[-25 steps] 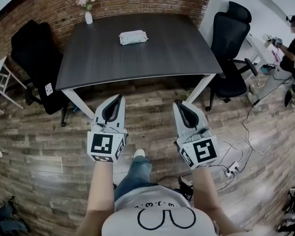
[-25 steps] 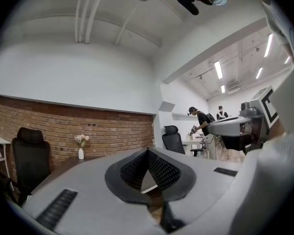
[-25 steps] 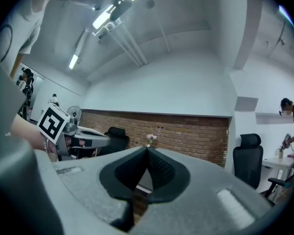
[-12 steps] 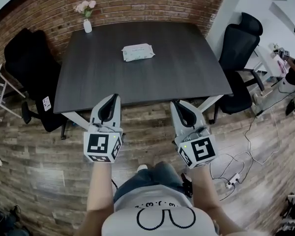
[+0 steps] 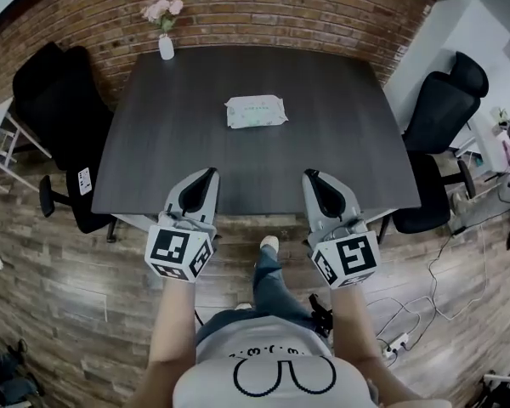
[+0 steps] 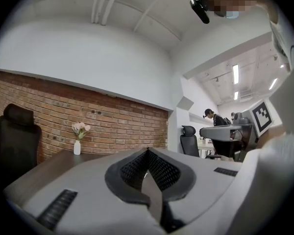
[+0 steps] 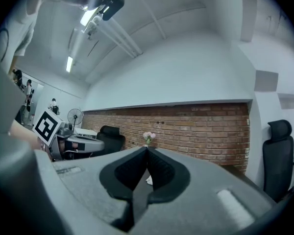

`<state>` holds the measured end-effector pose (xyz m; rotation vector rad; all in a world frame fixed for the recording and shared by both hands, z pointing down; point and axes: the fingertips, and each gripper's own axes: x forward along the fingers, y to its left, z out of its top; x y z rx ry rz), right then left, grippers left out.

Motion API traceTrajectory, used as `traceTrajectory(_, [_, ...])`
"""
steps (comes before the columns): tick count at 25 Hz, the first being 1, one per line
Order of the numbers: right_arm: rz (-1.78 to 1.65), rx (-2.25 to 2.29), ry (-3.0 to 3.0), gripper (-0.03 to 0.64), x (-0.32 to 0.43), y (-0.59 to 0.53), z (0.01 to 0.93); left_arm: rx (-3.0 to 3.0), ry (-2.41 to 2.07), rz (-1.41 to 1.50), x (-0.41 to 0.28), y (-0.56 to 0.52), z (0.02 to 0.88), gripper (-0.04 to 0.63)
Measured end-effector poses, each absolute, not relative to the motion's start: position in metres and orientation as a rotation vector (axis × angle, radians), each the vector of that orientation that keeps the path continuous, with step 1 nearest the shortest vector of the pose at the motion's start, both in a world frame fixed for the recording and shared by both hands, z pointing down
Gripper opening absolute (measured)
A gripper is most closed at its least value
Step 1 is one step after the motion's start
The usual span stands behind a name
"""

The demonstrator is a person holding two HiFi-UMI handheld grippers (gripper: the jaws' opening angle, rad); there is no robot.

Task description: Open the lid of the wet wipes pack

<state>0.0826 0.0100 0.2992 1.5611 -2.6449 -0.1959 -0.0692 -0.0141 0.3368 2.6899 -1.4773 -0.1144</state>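
Observation:
A pale green and white wet wipes pack (image 5: 256,111) lies flat near the middle of the dark table (image 5: 170,143), its lid down. My left gripper (image 5: 211,173) and right gripper (image 5: 308,175) are both shut and hold nothing. They hover side by side at the table's near edge, well short of the pack. In the left gripper view the left gripper (image 6: 147,151) has its jaws pressed together, tips touching. The right gripper (image 7: 146,148) looks the same in its own view, and a sliver of the pack (image 7: 149,180) shows between the finger bases.
A small white vase of pink flowers (image 5: 165,41) stands at the table's far left corner by the brick wall. Black office chairs stand at the left (image 5: 55,100) and right (image 5: 442,134) of the table. Cables and a power strip (image 5: 399,340) lie on the wooden floor.
The person has walked toward the table: both grippers moved from over the floor to the table's near edge, and the pack now appears closer. Both stay shut.

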Motion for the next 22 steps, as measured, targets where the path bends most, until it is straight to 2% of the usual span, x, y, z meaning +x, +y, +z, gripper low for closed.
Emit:
traceTrajectory(12, [-0.118,1.367,-2.720,0.000,0.111,-0.194,0.318,2.535,-1.676,-0.049,-0.051,-0.202,0.349,-0.002])
traceTrajectory(22, [-0.021,1.217,-2.734,0.005,0.105,-0.294,0.357,2.440,-1.665,0.059,-0.047,-0.289,0.389,-0.002])
